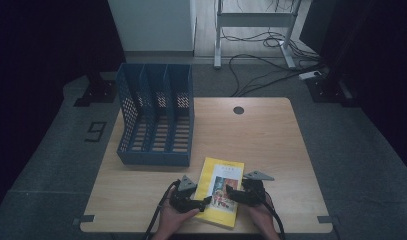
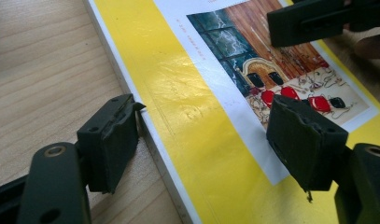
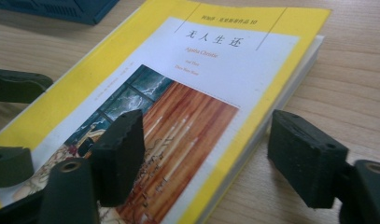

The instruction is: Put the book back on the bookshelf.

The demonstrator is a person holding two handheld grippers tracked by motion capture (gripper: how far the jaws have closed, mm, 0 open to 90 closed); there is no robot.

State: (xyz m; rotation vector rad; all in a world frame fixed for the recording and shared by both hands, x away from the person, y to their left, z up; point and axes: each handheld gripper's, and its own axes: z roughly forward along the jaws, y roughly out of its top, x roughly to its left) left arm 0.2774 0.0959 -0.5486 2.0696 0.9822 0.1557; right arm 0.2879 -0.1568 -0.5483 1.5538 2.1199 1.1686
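- Our left gripper (image 1: 205,202) is spread wide, jaws straddling the left long edge of the yellow book (image 1: 221,190), not pinching it.
- Our right gripper (image 1: 230,191) is likewise released, astride the right long edge.
- The book lies flat between them at the table's (image 1: 271,135) near edge, long axis pointing away towards the blue file rack (image 1: 156,120).

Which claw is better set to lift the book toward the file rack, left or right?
Probably left. The left claw straddles the book's near edge, one jaw on the table beside it, one over the cover, on the file rack side. The right claw straddles the opposite edge, farther off.
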